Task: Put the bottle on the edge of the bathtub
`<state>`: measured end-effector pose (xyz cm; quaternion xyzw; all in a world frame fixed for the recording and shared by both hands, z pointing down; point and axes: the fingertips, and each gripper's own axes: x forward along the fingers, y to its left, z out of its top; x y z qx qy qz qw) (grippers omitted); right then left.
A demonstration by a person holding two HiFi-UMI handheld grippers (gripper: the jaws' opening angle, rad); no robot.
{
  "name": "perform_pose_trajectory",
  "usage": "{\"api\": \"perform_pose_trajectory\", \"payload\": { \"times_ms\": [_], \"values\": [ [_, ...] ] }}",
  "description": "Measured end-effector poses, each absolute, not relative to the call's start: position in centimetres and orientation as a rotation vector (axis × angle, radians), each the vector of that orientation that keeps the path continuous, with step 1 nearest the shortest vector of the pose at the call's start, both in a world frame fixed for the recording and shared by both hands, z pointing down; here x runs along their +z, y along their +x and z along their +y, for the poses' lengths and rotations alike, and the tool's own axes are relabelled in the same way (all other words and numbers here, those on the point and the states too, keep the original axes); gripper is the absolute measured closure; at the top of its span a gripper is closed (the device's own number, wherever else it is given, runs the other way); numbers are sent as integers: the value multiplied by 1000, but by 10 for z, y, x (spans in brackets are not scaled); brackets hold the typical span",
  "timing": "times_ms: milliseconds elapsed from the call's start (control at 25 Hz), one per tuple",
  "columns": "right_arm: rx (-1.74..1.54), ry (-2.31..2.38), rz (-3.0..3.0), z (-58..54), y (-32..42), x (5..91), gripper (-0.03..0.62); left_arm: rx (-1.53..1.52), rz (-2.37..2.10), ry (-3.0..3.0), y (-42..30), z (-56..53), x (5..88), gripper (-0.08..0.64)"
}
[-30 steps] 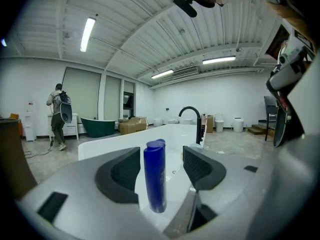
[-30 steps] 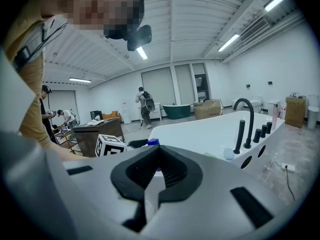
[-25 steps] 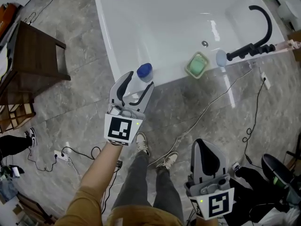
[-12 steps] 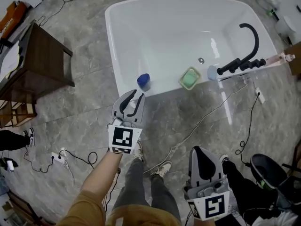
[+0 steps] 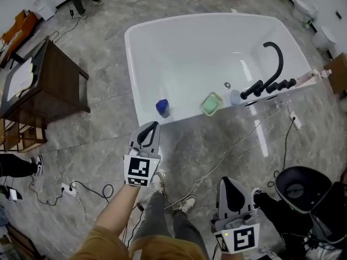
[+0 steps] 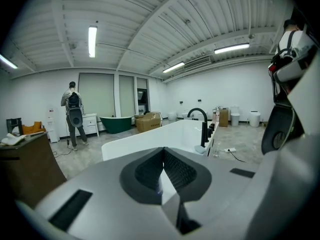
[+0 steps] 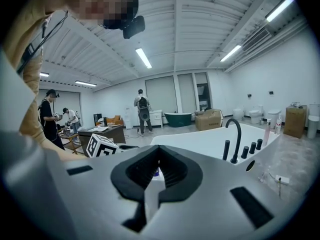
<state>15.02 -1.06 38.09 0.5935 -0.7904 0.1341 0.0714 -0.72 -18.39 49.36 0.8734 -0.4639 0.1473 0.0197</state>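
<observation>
The white bottle with a blue cap (image 5: 162, 108) stands upright on the near edge of the white bathtub (image 5: 187, 114), toward its left end. My left gripper (image 5: 151, 129) hangs just short of the bottle, over the floor, apart from it, and its jaws are shut with nothing between them. In the left gripper view the pads (image 6: 162, 154) meet and the tub (image 6: 150, 141) lies beyond. My right gripper (image 5: 232, 184) is low at the right, beside the person's legs, shut and empty. Its own view shows a sliver of the bottle (image 7: 156, 174) past its closed jaws.
A green soap dish (image 5: 210, 104), a pale blue object (image 5: 235, 97) and a black faucet (image 5: 274, 58) sit along the tub's near right rim. A dark wooden table (image 5: 46, 85) stands left. Cables (image 5: 233, 145) cross the floor. A black bin (image 5: 301, 186) is at right. A person (image 6: 74, 115) stands far off.
My left gripper let go of the bottle, drew back from the tub toward the person and closed its jaws. The bottle stays on the edge. The right gripper kept still.
</observation>
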Motion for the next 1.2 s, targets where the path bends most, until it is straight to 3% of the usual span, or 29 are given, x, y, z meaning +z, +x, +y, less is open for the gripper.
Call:
{"api": "perform_pose_trajectory", "payload": {
  "times_ms": [1200],
  "values": [
    [243,1792,-2428,5,144,304,595,277,-1455,2869,-18,-124,326,554]
  ]
}}
